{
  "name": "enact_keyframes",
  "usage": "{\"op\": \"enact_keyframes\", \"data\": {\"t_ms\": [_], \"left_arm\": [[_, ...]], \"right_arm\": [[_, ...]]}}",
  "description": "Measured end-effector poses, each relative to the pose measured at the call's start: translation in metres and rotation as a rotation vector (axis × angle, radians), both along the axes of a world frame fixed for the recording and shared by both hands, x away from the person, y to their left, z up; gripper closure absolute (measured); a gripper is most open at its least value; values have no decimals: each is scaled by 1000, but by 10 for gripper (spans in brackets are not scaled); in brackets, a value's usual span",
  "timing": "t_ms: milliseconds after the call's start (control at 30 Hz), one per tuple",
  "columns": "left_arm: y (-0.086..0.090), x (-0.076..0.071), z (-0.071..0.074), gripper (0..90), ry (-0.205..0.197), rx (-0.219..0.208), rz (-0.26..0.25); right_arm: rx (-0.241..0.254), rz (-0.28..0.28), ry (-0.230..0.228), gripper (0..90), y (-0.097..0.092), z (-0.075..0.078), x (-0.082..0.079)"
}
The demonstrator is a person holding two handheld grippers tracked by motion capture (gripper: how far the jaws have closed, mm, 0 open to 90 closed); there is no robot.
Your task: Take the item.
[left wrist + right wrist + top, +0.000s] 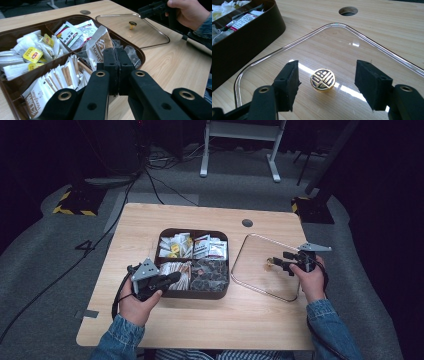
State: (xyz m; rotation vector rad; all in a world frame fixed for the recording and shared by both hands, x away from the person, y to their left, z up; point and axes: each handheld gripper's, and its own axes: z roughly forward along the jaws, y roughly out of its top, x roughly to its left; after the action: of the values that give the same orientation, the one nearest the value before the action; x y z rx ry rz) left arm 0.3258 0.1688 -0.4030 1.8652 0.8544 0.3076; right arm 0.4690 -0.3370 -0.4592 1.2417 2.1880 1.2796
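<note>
The right gripper (325, 86) has its jaws spread wide, one on each side of the gold knob (323, 80) and clear of it. The knob sits at the middle of a clear glass lid (372, 53), which lies flat on the wooden table (312, 15) beneath the jaws. Off to the jaws' left stands the dark outer wall of a brown tray (244, 42); ahead, past the lid's far rim, is a round cable hole (348, 10) in the tabletop.

The left gripper (117, 72) has its jaws pressed together with nothing between them. Its tips hang over the near corner of the four-compartment tray (10, 37). Just ahead of them a brown-and-white sachet (98, 46) stands tilted; to their left lies a row of paper stick sachets (50, 82), and farther left tea bags with yellow tags (32, 53). Beyond the tray, to the right of the jaws, are the lid and the other hand (188, 11).

From the high view, the tray (194, 294) lies mid-table, the lid (260, 270) just beside it.
</note>
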Motion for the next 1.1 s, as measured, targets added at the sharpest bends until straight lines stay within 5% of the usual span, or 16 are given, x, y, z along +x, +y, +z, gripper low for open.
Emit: {"op": "enact_keyframes", "data": {"t_ms": [400, 1100], "left_arm": [[-14, -12, -11, 885, 5, 32, -60], [-57, -17, -38, 885, 69, 78, -242]], "right_arm": [[3, 4, -1, 370, 0, 0, 0], [-12, 24, 12, 368, 7, -5, 0]]}}
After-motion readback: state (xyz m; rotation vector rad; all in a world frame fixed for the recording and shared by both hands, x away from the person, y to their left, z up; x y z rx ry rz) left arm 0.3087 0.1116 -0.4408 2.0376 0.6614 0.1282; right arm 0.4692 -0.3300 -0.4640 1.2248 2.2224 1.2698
